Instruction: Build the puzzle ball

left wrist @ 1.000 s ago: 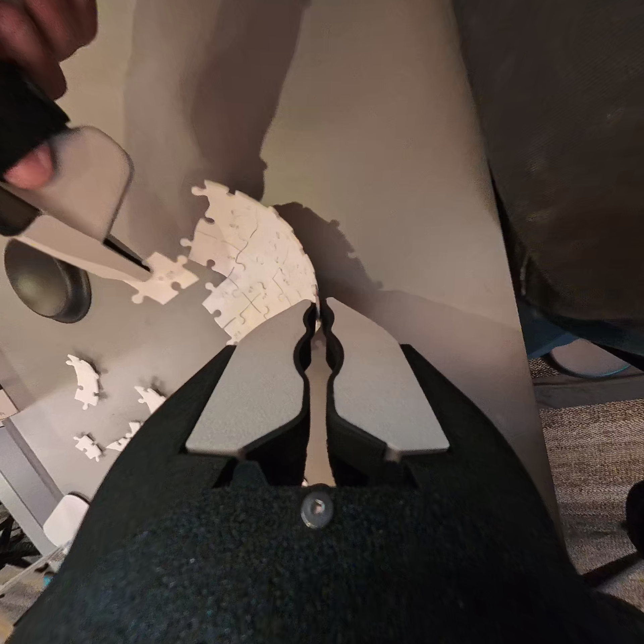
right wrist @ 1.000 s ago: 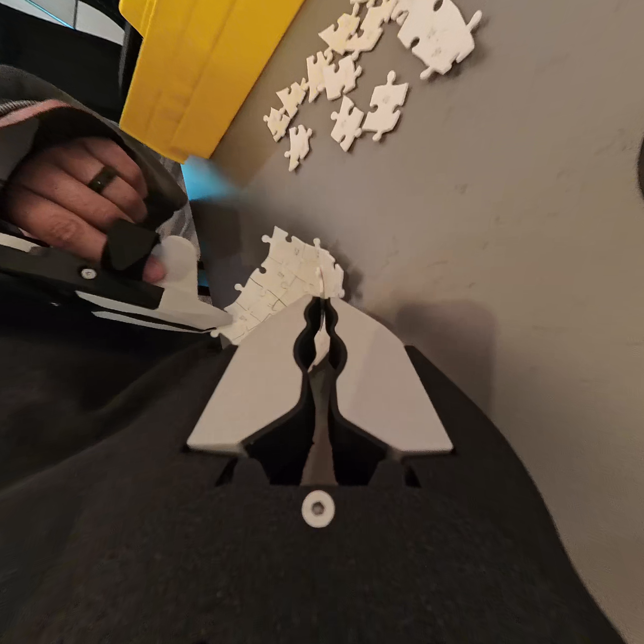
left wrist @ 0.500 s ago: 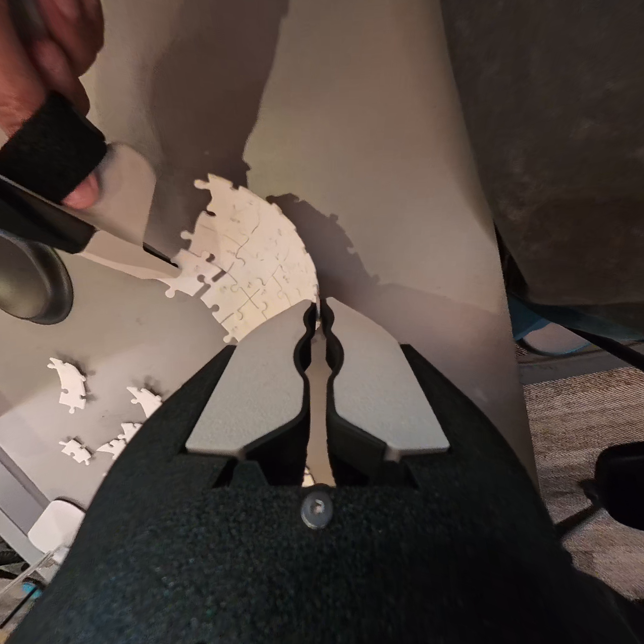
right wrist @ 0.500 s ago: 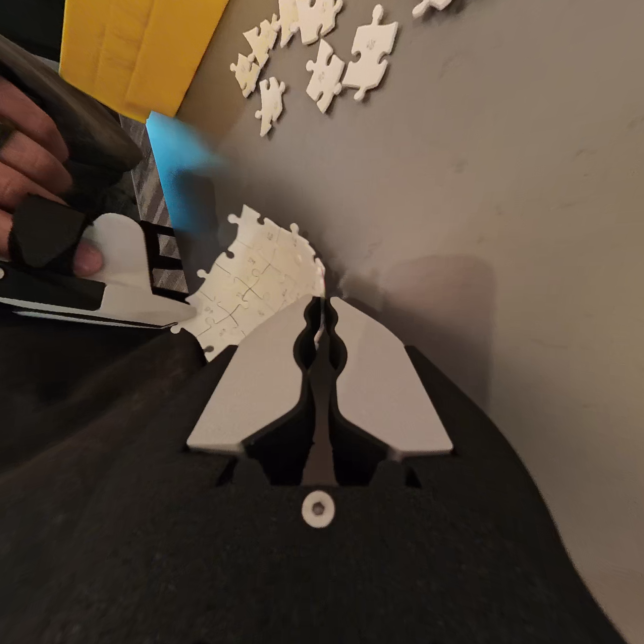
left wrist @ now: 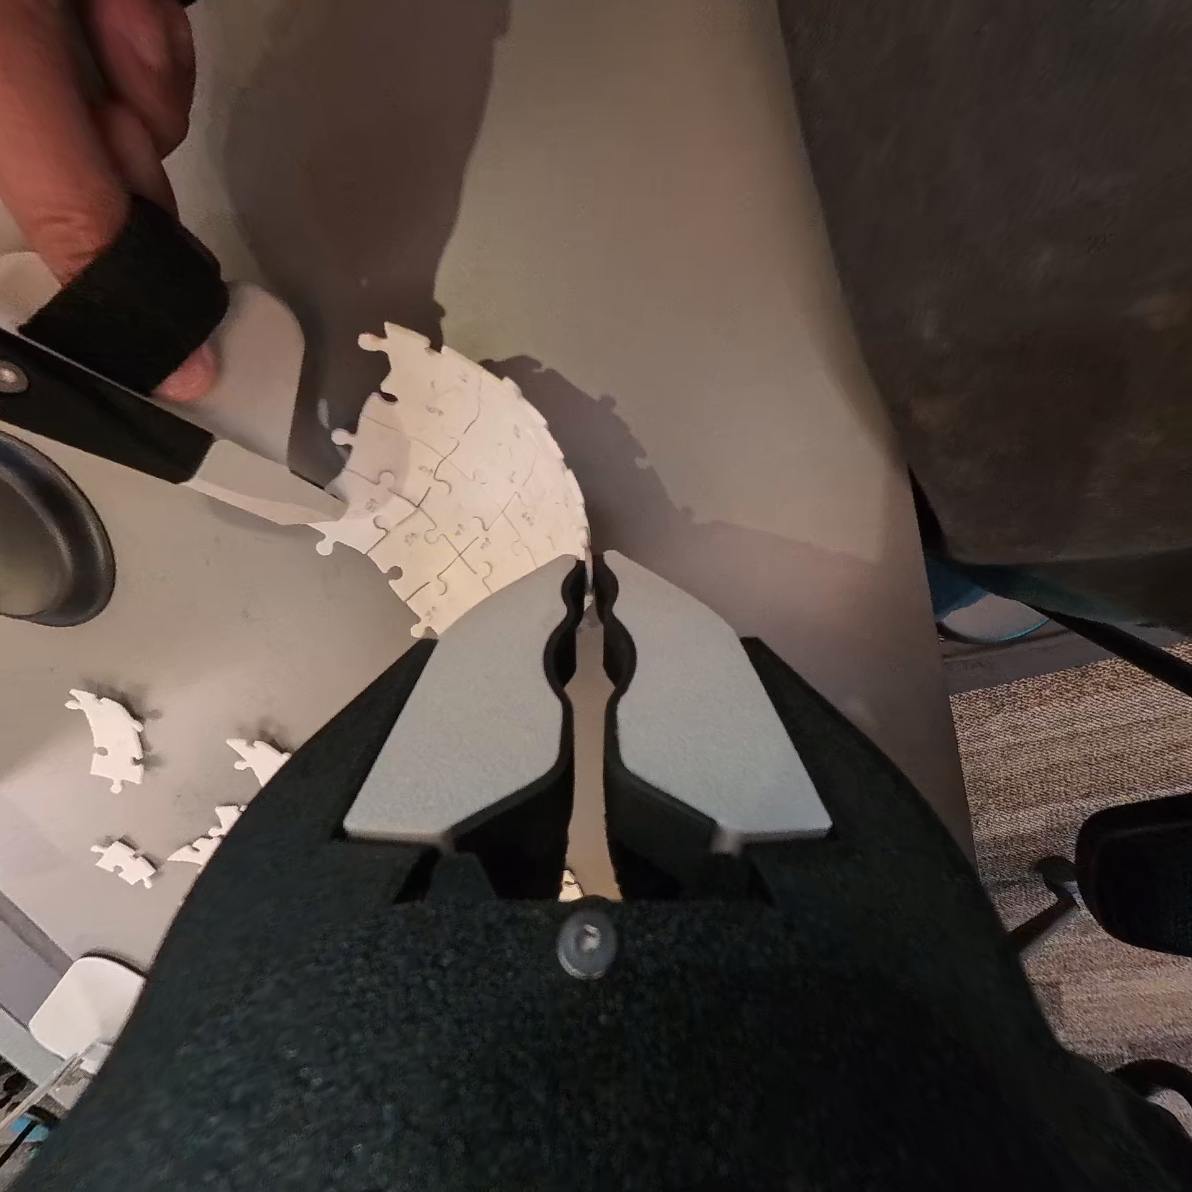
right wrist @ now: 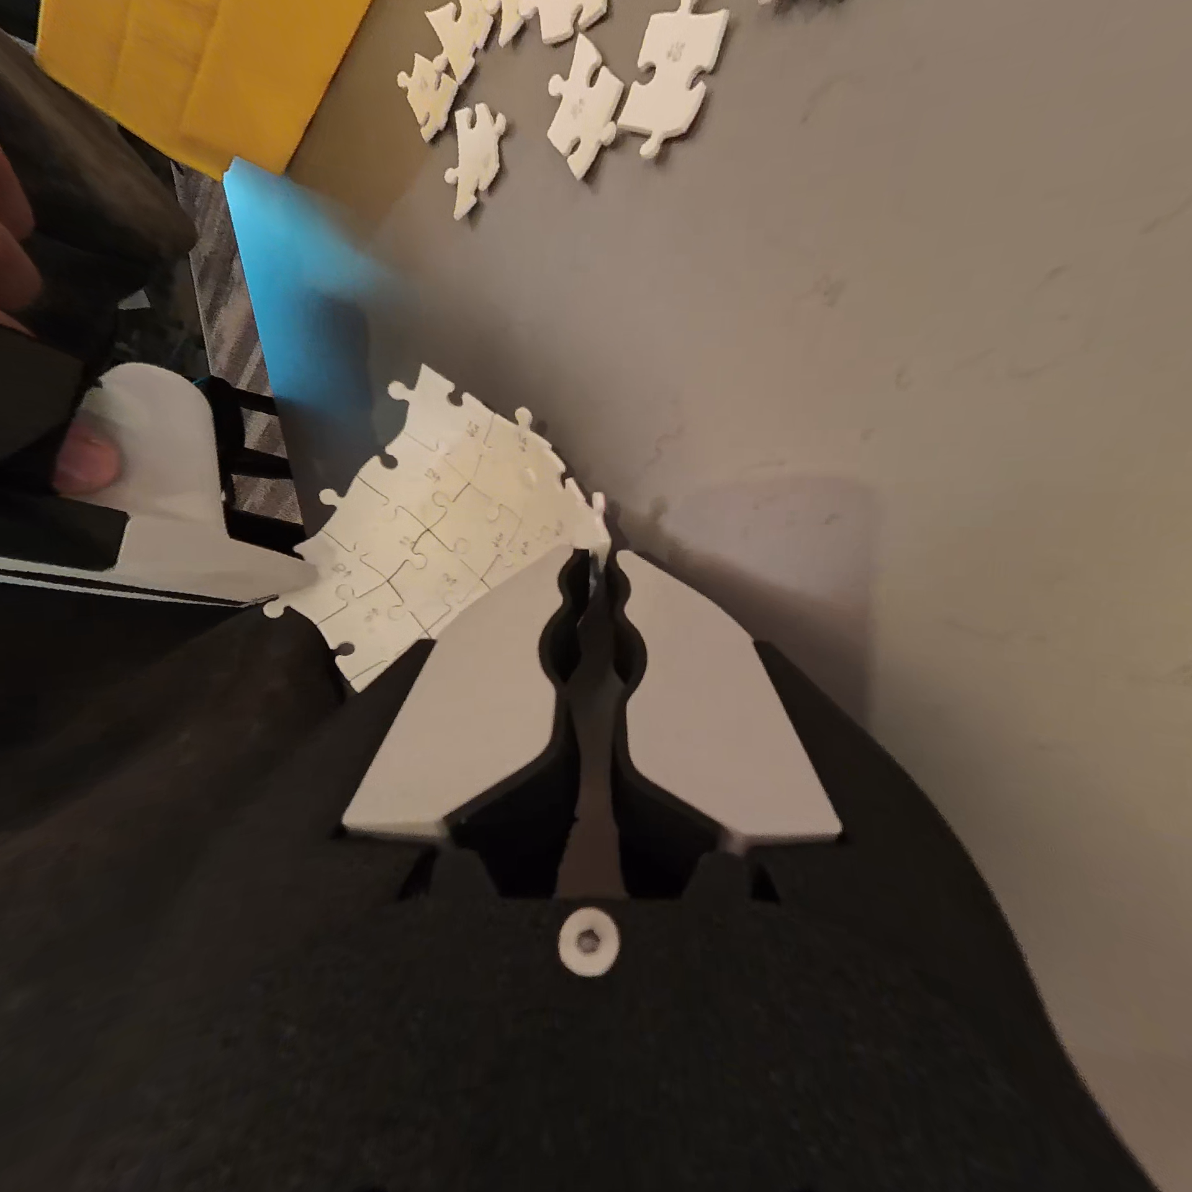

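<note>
- The curved panel of joined white puzzle pieces [left wrist: 477, 490] is hanging in the air above the grey tabletop [left wrist: 645, 226], gripped at two of its edges.
- The left gripper [left wrist: 590, 567] is pinching one edge of the panel; its fingers are standing narrow, with only the thin white edge between the tips.
- The right gripper [right wrist: 600, 556] is pinching another edge of the same panel [right wrist: 445, 535]; its fingers are likewise narrow on a thin white edge.
- In the left wrist view, the right gripper's fingers are reaching the panel's far edge, with a hand [left wrist: 84, 129] behind them on the handle.
- In the right wrist view, the left gripper's pale tip is touching the panel's lower-left corner.
- Loose white pieces [right wrist: 580, 84] are lying on the tabletop well beyond the panel; more pieces [left wrist: 113, 738] are lying below and left of it.
- A yellow box [right wrist: 187, 71] is sitting beside those loose pieces, far from the panel.
- A dark round object [left wrist: 58, 535] is sitting on the tabletop left of the panel.
</note>
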### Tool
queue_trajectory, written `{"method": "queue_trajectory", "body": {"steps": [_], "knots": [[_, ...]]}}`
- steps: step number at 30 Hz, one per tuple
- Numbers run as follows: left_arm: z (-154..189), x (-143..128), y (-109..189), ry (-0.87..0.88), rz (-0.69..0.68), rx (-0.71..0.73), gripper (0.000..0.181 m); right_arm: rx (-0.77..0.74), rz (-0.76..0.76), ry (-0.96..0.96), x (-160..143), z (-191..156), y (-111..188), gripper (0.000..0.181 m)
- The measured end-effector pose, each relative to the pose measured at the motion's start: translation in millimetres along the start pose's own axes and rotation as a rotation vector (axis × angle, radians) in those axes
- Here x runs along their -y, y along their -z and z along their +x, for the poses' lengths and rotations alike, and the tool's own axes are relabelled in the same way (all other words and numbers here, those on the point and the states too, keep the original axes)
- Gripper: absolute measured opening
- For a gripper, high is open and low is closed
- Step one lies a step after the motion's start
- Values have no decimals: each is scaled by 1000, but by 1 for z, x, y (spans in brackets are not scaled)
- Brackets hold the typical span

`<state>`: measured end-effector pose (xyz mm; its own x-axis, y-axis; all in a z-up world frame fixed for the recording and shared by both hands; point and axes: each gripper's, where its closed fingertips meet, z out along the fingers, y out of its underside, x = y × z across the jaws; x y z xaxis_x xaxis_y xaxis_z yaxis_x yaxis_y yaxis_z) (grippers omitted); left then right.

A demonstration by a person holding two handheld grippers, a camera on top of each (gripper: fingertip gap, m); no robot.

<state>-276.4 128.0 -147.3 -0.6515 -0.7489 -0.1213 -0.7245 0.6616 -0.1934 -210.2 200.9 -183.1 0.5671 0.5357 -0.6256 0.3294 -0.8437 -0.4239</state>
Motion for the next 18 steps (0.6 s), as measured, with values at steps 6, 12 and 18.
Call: {"method": "queue_trajectory", "body": {"steps": [6,12,18], "knots": [[0,0,2,2,-5,-32,2,-10,-15,23,-2,2,0,8],[-2,-2,5,-9,-25,-89,2,2,-12,59,-1,-2,2,11],[-7,-2,7,-24,-46,-140,2,42,64,159,10,-13,16,0]]}}
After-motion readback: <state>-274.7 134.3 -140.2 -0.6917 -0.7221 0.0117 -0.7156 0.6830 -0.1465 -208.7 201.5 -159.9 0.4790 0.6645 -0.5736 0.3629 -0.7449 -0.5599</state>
